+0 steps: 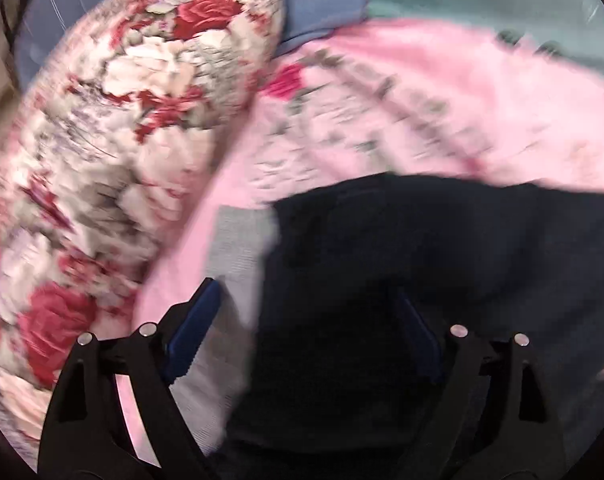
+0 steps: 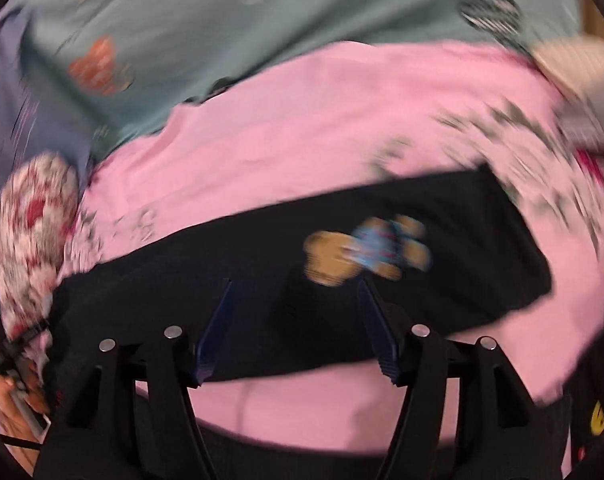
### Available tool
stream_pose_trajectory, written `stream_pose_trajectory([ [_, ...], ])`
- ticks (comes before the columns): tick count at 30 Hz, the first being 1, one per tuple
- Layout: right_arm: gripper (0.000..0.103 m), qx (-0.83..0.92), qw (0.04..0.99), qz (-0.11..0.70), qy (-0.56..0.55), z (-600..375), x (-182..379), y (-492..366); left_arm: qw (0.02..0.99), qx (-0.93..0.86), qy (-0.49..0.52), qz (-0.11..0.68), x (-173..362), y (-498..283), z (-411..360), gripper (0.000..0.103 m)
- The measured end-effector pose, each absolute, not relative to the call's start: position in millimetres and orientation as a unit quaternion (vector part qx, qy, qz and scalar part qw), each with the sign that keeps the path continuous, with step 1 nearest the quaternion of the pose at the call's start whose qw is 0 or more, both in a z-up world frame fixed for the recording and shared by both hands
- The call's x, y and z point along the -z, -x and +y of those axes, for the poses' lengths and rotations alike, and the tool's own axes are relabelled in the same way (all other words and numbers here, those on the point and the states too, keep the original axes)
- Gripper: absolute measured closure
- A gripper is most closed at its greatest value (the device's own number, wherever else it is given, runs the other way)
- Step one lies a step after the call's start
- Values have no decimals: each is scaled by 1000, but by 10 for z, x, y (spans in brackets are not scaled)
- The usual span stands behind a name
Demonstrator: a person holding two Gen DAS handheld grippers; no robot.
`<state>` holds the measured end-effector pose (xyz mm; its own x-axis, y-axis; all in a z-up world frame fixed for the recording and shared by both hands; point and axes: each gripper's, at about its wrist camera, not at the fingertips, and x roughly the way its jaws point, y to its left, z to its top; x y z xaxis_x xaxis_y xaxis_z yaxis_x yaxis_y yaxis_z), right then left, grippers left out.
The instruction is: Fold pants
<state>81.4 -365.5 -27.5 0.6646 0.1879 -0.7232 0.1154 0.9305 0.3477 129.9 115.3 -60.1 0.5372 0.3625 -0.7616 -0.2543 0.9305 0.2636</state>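
Dark navy pants lie on a pink floral blanket. In the right wrist view the pants stretch across the frame and carry a bear print. My left gripper is open, its fingers spread over the pants' left edge and a grey patch of cloth. My right gripper is open just above the pants' near edge, holding nothing. Both views are motion-blurred.
A red-and-white rose-print pillow lies left of the pants; it also shows in the right wrist view. A teal printed sheet lies beyond the blanket. A pale folded cloth sits at far right.
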Motion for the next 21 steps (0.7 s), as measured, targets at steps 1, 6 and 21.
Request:
stream_pose_trajectory([
  [1, 36, -16, 890, 409, -199, -3759, 325, -793, 874, -189, -55, 444, 607, -1329, 1229, 2],
  [6, 33, 56, 888, 423, -173, -3861, 497, -874, 861, -210, -3, 463, 531, -1381, 1613, 2],
  [21, 34, 93, 881, 446, -128, -3928, 380, -1392, 862, -200, -20, 466, 534, -1485, 1462, 2],
])
